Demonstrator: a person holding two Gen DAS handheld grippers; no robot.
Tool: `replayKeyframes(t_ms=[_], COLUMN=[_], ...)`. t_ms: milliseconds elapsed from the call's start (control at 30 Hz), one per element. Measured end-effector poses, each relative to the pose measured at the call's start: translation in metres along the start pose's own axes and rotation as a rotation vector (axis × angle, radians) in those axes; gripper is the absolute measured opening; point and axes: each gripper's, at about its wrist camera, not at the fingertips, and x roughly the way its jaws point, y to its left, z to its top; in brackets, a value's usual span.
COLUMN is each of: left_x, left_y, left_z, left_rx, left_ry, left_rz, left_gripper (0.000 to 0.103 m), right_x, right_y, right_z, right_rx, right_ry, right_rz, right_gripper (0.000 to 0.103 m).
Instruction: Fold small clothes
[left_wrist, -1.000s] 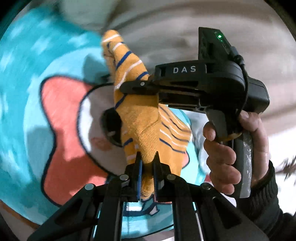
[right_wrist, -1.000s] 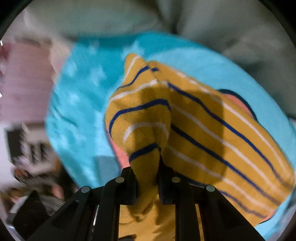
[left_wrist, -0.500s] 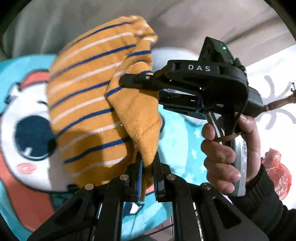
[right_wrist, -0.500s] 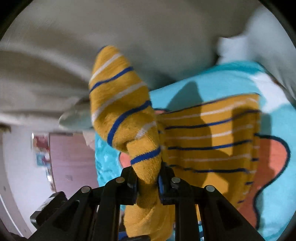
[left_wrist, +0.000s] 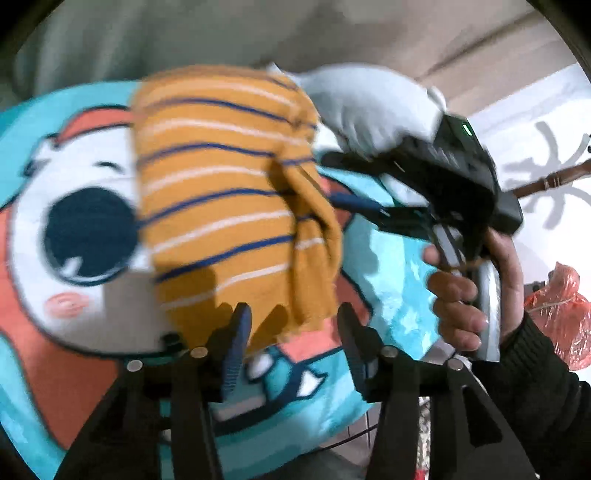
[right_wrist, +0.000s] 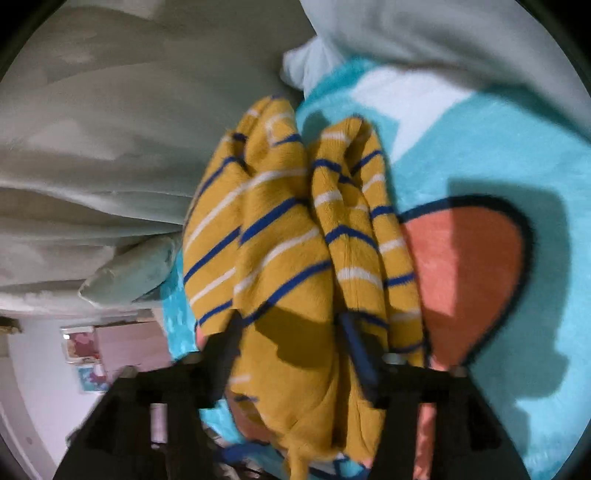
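Note:
A small mustard-yellow garment (left_wrist: 229, 206) with blue and white stripes lies folded over on a turquoise cartoon blanket (left_wrist: 74, 369). My left gripper (left_wrist: 293, 332) is open, its fingers either side of the garment's near edge. My right gripper (left_wrist: 340, 181) shows in the left wrist view, open beside the garment's right edge. In the right wrist view the garment (right_wrist: 295, 240) lies bunched in folds and the right gripper (right_wrist: 291, 332) is open, with cloth between its spread fingers.
The blanket (right_wrist: 498, 147) lies over a grey-beige cover (left_wrist: 258, 33). A pale blue cloth (left_wrist: 369, 99) lies behind the garment. A red plastic bag (left_wrist: 561, 314) sits at the right. A wall with pictures (right_wrist: 85, 350) shows beyond the blanket's edge.
Both grippers have opened and let go of the garment. It has dropped from being held up onto the blanket, folded over.

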Motion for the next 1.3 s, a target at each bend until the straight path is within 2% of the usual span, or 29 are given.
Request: replayKeyframes(t_ms=[100, 167, 233, 267, 300, 333, 367, 400, 433, 533, 567, 600, 633, 767, 833, 867, 933, 967, 1033, 1100, 1133, 1167, 1300], left_x=[-0.022, -0.023, -0.017, -0.011, -0.007, -0.001, 0.016, 0.025, 0.033, 0.043, 0.042, 0.042, 0.041, 0.014, 0.016, 0.021, 0.032, 0.035, 0.026, 0.015, 0.016, 0.011, -0.004], left_y=[0.034, 0.052, 0.064, 0.07, 0.075, 0.081, 0.08, 0.081, 0.079, 0.074, 0.072, 0.069, 0.069, 0.072, 0.08, 0.083, 0.09, 0.091, 0.084, 0.075, 0.073, 0.071, 0.071], left_z=[0.001, 0.001, -0.001, 0.004, 0.008, 0.01, 0.017, 0.02, 0.024, 0.023, 0.022, 0.021, 0.02, 0.013, 0.007, 0.005, 0.005, 0.005, 0.007, 0.004, 0.001, 0.0, 0.005], left_rx=[-0.091, -0.18, -0.232, -0.251, -0.271, -0.284, -0.29, -0.284, -0.274, -0.237, -0.219, -0.209, -0.216, -0.227, -0.231, -0.233, -0.243, -0.253, -0.232, -0.188, -0.179, -0.179, -0.216], left_ry=[-0.03, -0.028, -0.029, -0.035, -0.038, -0.029, -0.015, 0.012, 0.027, 0.041, 0.03, 0.034, 0.058, 0.006, 0.035, 0.05, 0.078, 0.097, 0.073, 0.039, 0.026, 0.014, -0.017], left_rz=[0.061, 0.073, 0.073, 0.072, 0.075, 0.07, 0.064, 0.062, 0.065, 0.086, 0.109, 0.118, 0.118, 0.062, 0.061, 0.077, 0.112, 0.12, 0.124, 0.139, 0.141, 0.137, 0.107], left_gripper=[0.054, 0.056, 0.066, 0.072, 0.074, 0.074, 0.074, 0.074, 0.074, 0.073, 0.056, 0.023, 0.017, 0.013, 0.008, 0.008, 0.009, 0.014, 0.021, 0.047, 0.052, 0.054, 0.057], right_x=[-0.005, -0.001, 0.007, 0.014, 0.019, 0.024, 0.03, 0.033, 0.034, 0.029, 0.027, 0.023, 0.018, -0.003, -0.003, 0.0, 0.015, 0.025, 0.019, -0.003, -0.015, -0.023, -0.055], right_y=[0.017, 0.025, 0.027, 0.032, 0.033, 0.035, 0.035, 0.033, 0.031, 0.021, 0.016, 0.01, 0.002, 0.007, 0.001, -0.005, -0.025, -0.036, -0.038, -0.021, -0.01, 0.002, 0.044], right_z=[-0.017, -0.029, -0.037, -0.04, -0.043, -0.046, -0.05, -0.051, -0.054, -0.062, -0.064, -0.066, -0.068, -0.089, -0.1, -0.101, -0.098, -0.097, -0.098, -0.099, -0.101, -0.102, -0.098], right_rx=[-0.041, -0.069, -0.082, -0.096, -0.125, -0.145, -0.14, -0.125, -0.104, -0.062, -0.039, -0.023, -0.015, 0.016, 0.048, 0.05, 0.052, 0.077, 0.097, 0.029, -0.019, -0.058, -0.186], right_ry=[-0.006, -0.004, 0.016, 0.019, 0.011, 0.005, 0.006, 0.019, 0.022, 0.01, 0.012, 0.012, 0.015, -0.014, -0.021, -0.021, 0.0, 0.03, 0.016, -0.026, -0.055, -0.078, -0.164], right_rz=[-0.019, -0.048, -0.062, -0.097, -0.163, -0.215, -0.234, -0.227, -0.23, -0.207, -0.181, -0.15, -0.137, -0.046, -0.02, -0.037, -0.057, -0.054, -0.06, -0.072, -0.111, -0.145, -0.198], right_gripper=[0.067, 0.067, 0.067, 0.067, 0.067, 0.063, 0.041, 0.029, 0.022, 0.013, 0.013, 0.012, 0.011, 0.011, 0.011, 0.011, 0.016, 0.018, 0.027, 0.05, 0.07, 0.077, 0.078])
